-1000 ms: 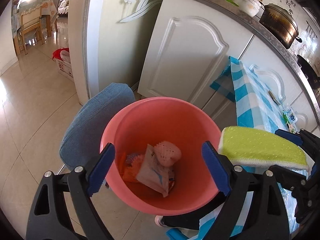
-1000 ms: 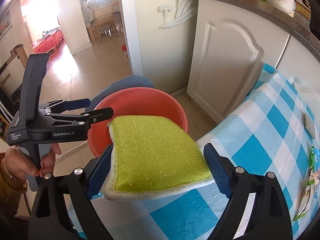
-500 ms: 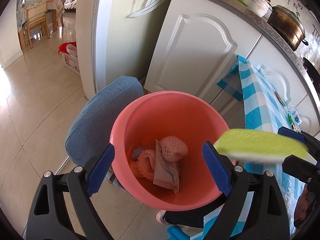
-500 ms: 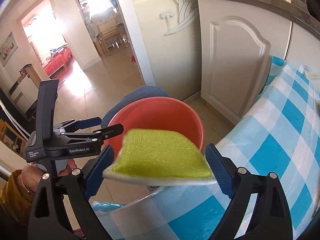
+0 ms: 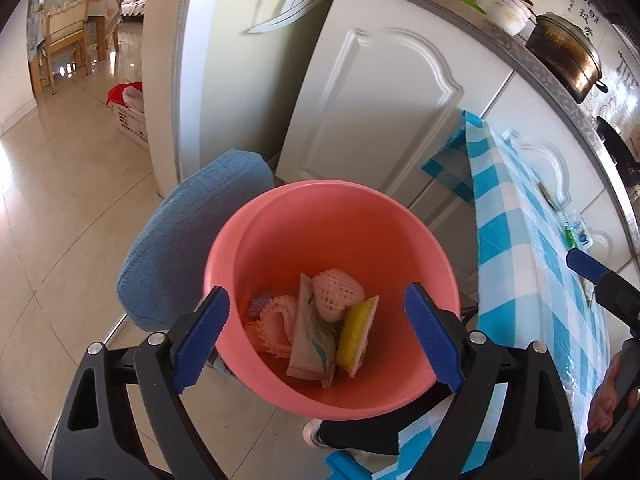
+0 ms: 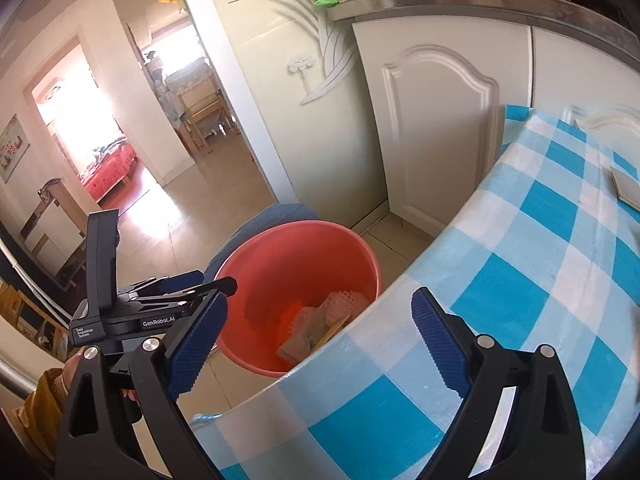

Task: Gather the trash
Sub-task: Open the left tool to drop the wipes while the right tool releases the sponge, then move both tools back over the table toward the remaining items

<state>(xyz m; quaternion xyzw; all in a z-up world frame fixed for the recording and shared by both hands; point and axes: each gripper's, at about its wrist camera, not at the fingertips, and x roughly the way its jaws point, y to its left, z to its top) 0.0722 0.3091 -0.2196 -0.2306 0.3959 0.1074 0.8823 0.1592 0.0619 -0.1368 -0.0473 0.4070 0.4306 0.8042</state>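
A second before, the right tool (image 6: 316,340) had pinched a yellow-green scouring sponge (image 5: 356,336) above the coral-pink bucket (image 5: 280,208); now its jaws stood spread with nothing between them, over the edge of the blue-and-white checked surface (image 6: 540,280). The sponge lay inside the bucket, leaning against a paper wrapper (image 5: 312,344) and beside white foam fruit netting (image 5: 336,292), so that piece of trash counted as collected (a small green-and-blue packet (image 5: 576,236) farther along the surface looked like a likely next pick). The left tool (image 5: 316,340) hung spread and empty over the bucket's near rim, unmoved. On the left tool's body, seen from the right wrist, "GenRobot.AI" and "Data Acquisition System" were legible.
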